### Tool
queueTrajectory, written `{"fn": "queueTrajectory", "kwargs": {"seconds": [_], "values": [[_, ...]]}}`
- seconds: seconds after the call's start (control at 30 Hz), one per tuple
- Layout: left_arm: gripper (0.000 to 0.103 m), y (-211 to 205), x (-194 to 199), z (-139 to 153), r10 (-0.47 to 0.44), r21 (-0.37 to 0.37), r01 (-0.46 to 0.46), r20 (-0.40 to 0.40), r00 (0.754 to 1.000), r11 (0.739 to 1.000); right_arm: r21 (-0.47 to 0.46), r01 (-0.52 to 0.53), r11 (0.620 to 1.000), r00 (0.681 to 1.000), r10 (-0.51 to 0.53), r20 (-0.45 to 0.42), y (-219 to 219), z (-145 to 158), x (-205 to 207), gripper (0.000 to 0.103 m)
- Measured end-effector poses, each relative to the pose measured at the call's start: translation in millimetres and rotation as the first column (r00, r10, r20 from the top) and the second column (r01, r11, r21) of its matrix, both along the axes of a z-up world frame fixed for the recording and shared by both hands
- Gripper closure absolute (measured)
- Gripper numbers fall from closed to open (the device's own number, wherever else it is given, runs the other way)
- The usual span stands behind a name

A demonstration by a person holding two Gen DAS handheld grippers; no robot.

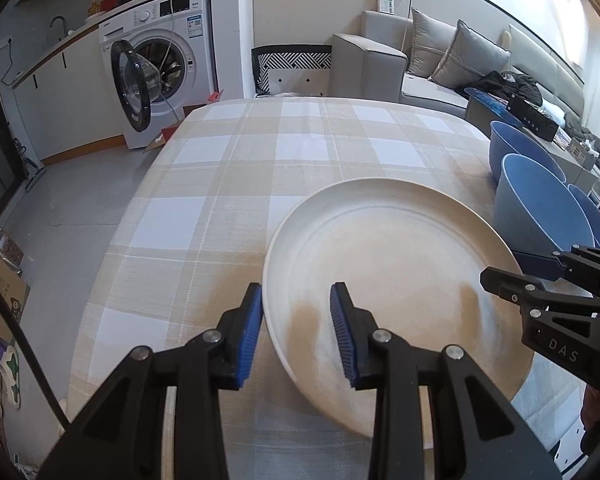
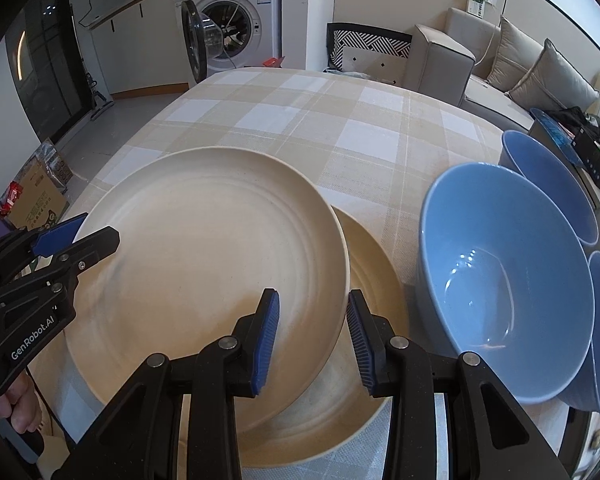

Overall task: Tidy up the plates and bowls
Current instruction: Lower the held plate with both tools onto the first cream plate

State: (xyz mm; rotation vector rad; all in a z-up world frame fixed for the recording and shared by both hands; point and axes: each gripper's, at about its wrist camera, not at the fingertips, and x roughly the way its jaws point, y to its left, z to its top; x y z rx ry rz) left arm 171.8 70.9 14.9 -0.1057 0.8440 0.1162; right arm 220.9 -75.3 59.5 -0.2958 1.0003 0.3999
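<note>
Checked cloth covers the table (image 2: 340, 120), with three blue bowls (image 2: 508, 280) at its right. Both tools, left tool (image 1: 296, 332) and right tool (image 2: 314, 340), clamp opposite rims of a cream plate (image 2: 204, 260), held over a second plate (image 2: 372, 272).

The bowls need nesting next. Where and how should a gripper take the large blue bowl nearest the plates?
Pinch the large blue bowl by its rim from above, one finger inside and one outside the wall. It stands upright and open, probably too wide to span. Come at the side facing the cream plate; two other blue bowls crowd its far and right sides.
</note>
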Motion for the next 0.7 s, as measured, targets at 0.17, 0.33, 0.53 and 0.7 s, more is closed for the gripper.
{"fn": "queueTrajectory", "kwargs": {"seconds": [0.17,0.33,0.53,0.7], "values": [[0.07,-6,2,-1,-0.016,0.008,0.016,-0.001,1.0,1.0,0.002,0.017,1.0,1.0,-0.017,0.001,-7,-1,-3,0.068],[0.07,-12,4,-4,-0.036,0.012,0.036,-0.006,0.999,0.999,0.002,0.036,0.999,0.999,-0.036,0.002,-14,-2,-8,0.068],[0.07,-21,5,-5,-0.058,0.026,0.058,-0.007,0.998,0.998,0.0,0.054,0.999,0.999,-0.054,0.0,-23,-4,-14,0.068],[0.07,-27,7,-6,-0.071,0.042,0.071,-0.01,0.997,0.997,-0.006,0.065,0.998,0.998,-0.065,0.008,-27,-4,-16,0.068]]}}
